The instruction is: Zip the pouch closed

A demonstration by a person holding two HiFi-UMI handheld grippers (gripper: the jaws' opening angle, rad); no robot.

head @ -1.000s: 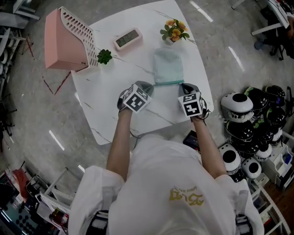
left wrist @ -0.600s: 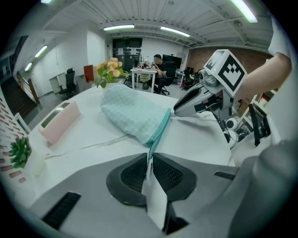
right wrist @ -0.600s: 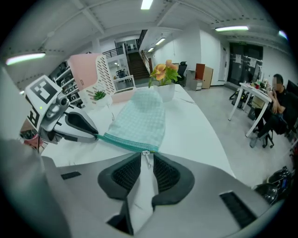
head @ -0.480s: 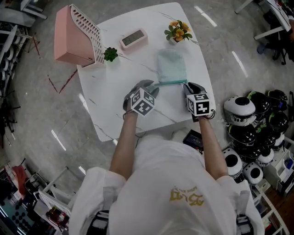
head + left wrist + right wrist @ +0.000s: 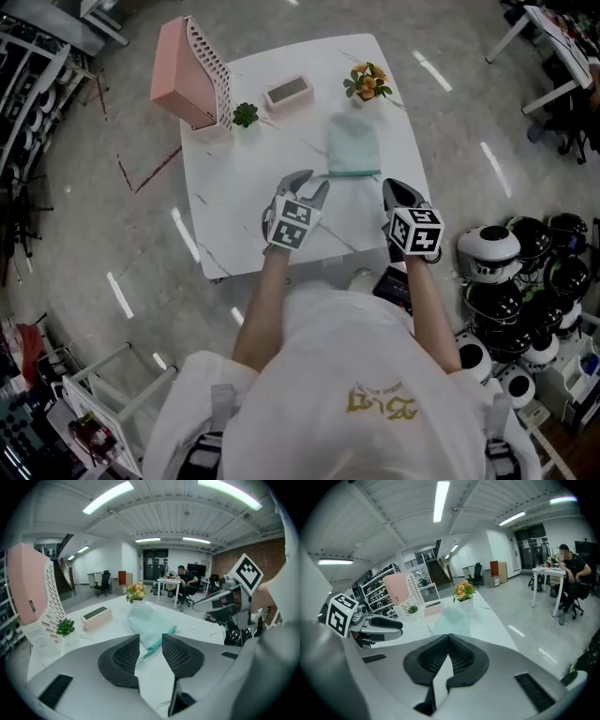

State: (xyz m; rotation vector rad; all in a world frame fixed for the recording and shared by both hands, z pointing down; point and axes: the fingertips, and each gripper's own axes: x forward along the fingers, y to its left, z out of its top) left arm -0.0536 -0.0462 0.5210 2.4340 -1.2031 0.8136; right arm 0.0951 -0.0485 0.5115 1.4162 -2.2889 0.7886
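A pale teal pouch [image 5: 354,146] lies flat on the white marble table [image 5: 244,197], its darker teal zipper edge [image 5: 354,173] towards me. The left gripper [image 5: 312,190] hovers just left of that edge; its jaws are opening, with nothing between them. In the left gripper view, the left gripper [image 5: 151,651] looks over the pouch [image 5: 147,620] from above the table. The right gripper [image 5: 397,189] hangs off the zipper edge's right end, shut and empty. From the right gripper [image 5: 448,641], the pouch [image 5: 452,618] shows beyond the pressed pads, with the left gripper [image 5: 400,629] at the left.
A pink file rack [image 5: 192,70], a small green plant [image 5: 245,114], a desk clock [image 5: 288,92] and a flower pot [image 5: 367,82] stand along the table's far side. Several helmets [image 5: 487,253] lie on the floor at the right. A person [image 5: 572,569] sits at a distant desk.
Both grippers have lifted up and drawn back from the ends of the pouch's zipper edge. The left jaws have spread apart. The pouch lies where it was.
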